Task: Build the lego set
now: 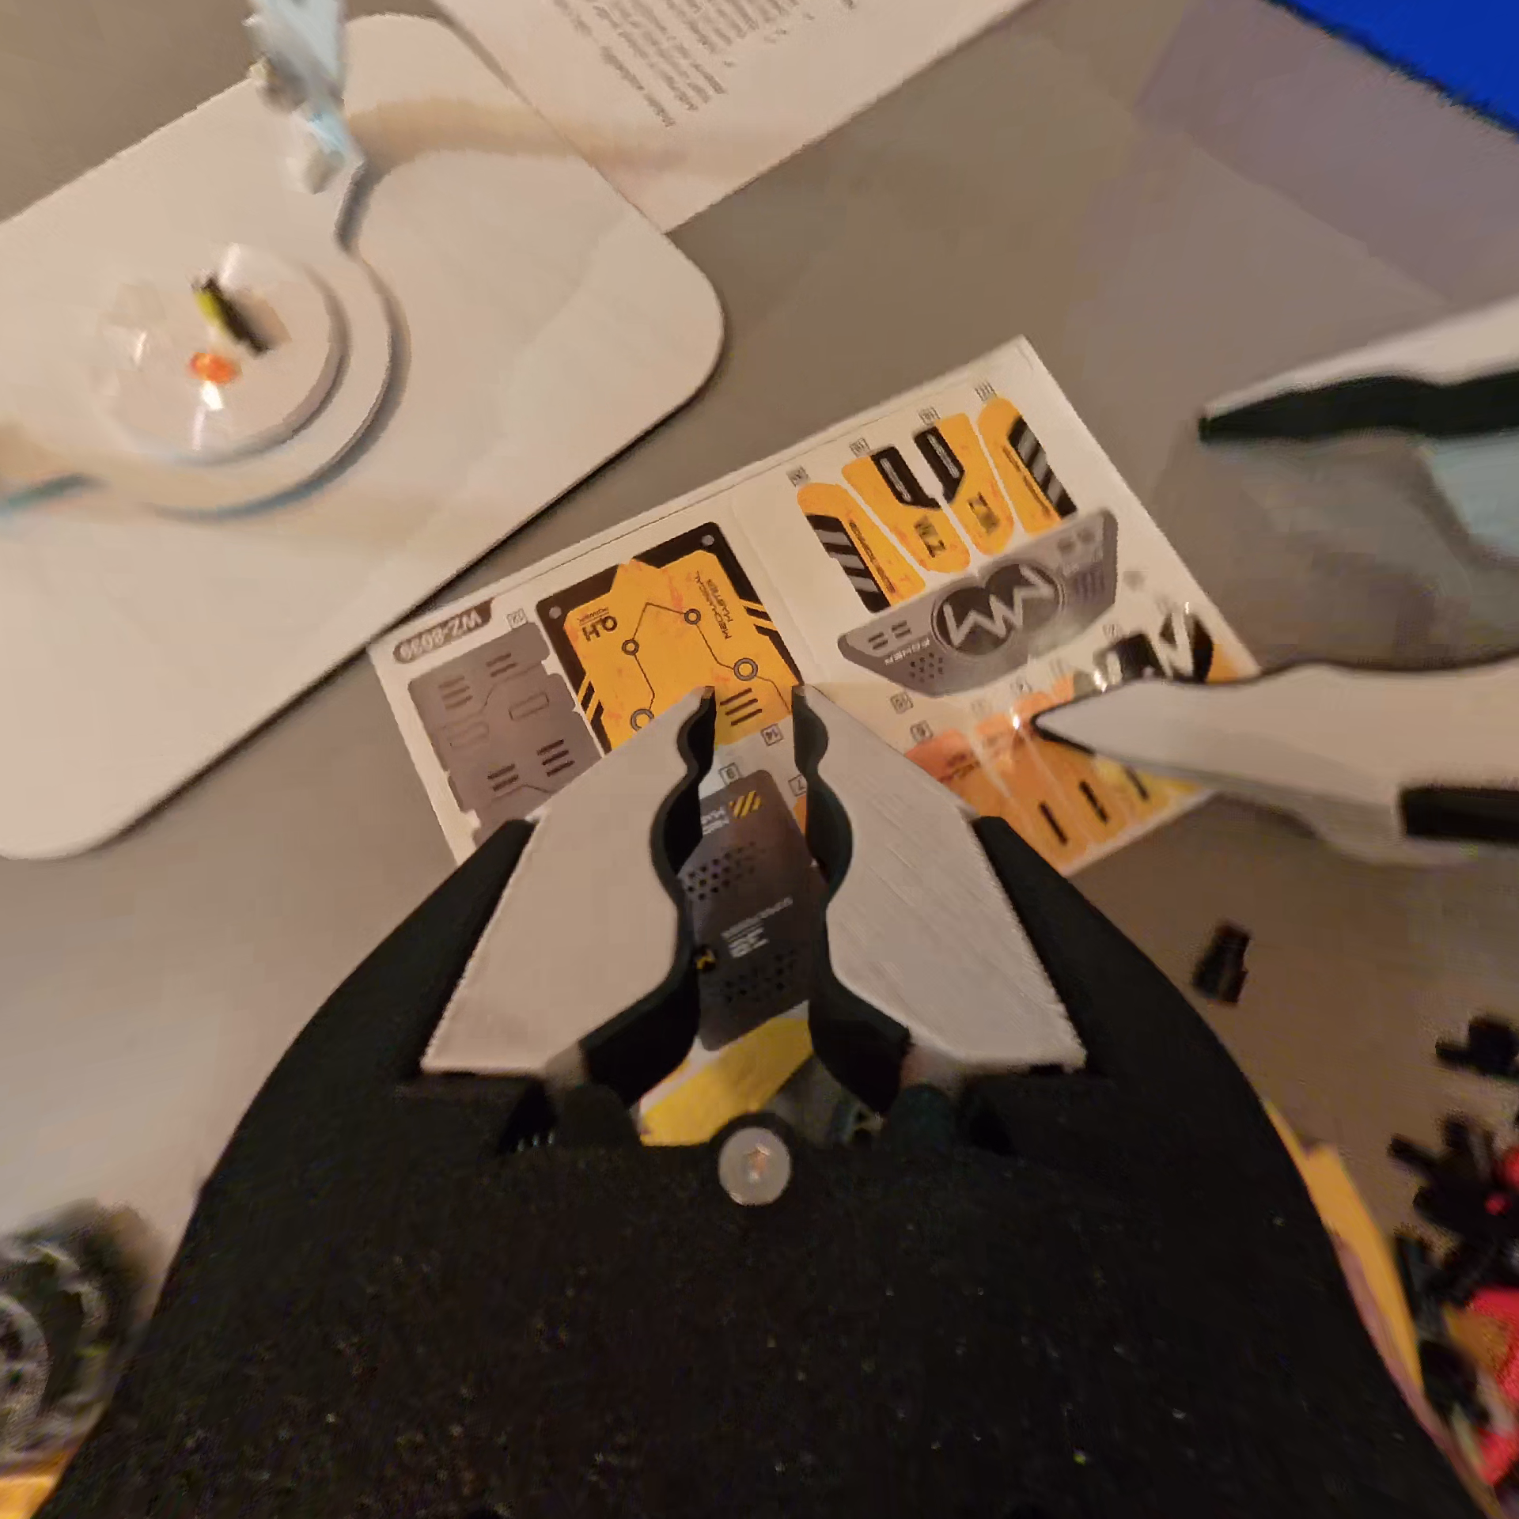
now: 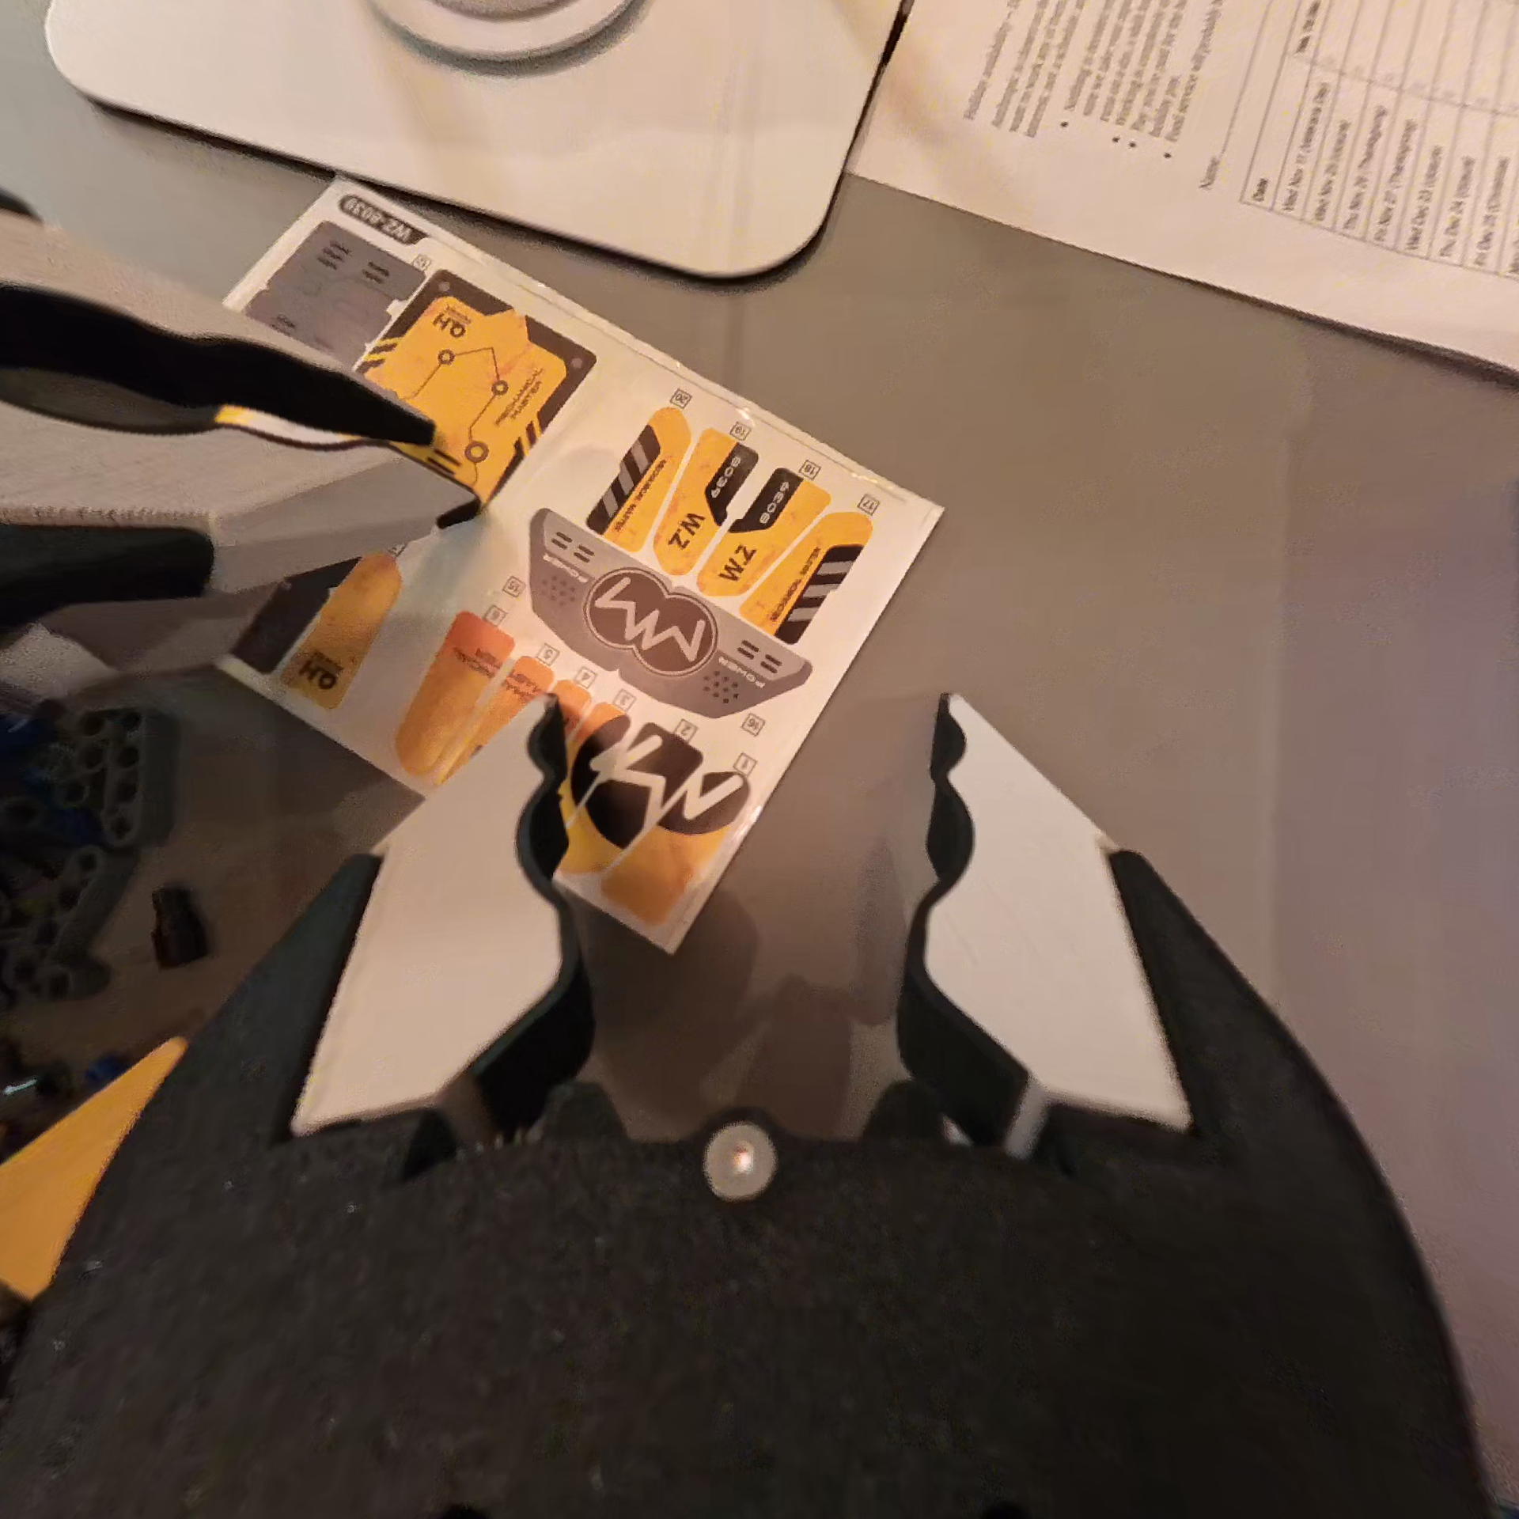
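A sticker sheet [image 1: 764,534] with yellow, grey and black stickers lies flat on the grey table; it also shows in the right wrist view [image 2: 625,427]. My left gripper [image 1: 752,697] is narrowly open. Its tips rest on the sheet at the lower edge of the big yellow and black sticker [image 1: 682,649], and it holds nothing that I can make out. It enters the right wrist view [image 2: 448,473] from the left. My right gripper [image 2: 744,703] is wide open and empty. Its left fingertip [image 2: 547,715] touches the sheet's orange stickers, and its right finger is over bare table. It also shows in the left wrist view [image 1: 1122,575].
A white rounded base plate [image 1: 493,370] with a clear round dish [image 1: 205,362] lies behind the sheet. A printed paper [image 2: 1233,123] lies at the back right. Small black and red building parts [image 1: 1463,1233] and grey perforated parts [image 2: 82,822] lie near me.
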